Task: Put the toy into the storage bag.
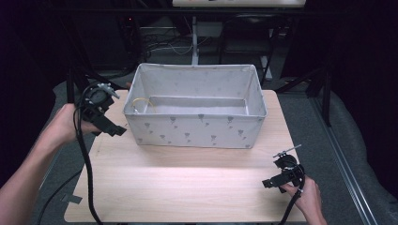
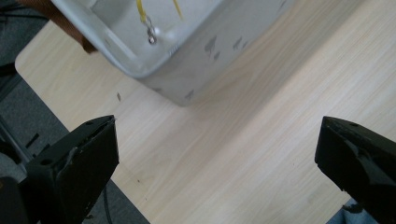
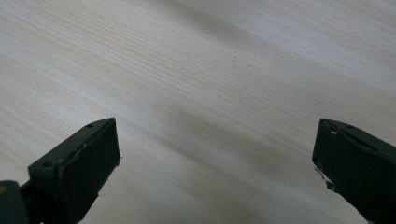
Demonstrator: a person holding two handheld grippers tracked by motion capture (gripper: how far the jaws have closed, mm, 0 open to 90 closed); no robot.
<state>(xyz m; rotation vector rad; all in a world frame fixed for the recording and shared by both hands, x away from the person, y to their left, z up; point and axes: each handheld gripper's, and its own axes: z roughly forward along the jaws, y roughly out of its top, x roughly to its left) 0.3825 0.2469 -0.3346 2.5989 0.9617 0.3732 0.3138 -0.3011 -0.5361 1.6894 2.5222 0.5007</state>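
A grey fabric bin (image 1: 195,131) with small dark marks stands at the back middle of the light wooden table (image 1: 187,187). A thin yellow cord (image 1: 139,102) with a metal end (image 2: 152,39) lies inside its left corner. My left gripper (image 1: 114,125) is held above the table's left edge, beside the bin's front left corner (image 2: 187,93); its jaws are wide apart with nothing between them. My right gripper (image 1: 272,183) hovers low over the table's front right, open and empty, above bare wood (image 3: 210,93).
Dark floor, table legs and cables (image 1: 164,47) lie behind the table. A grey padded surface (image 1: 356,140) runs along the right side. A piece of tape (image 1: 72,198) sticks out at the table's front left corner.
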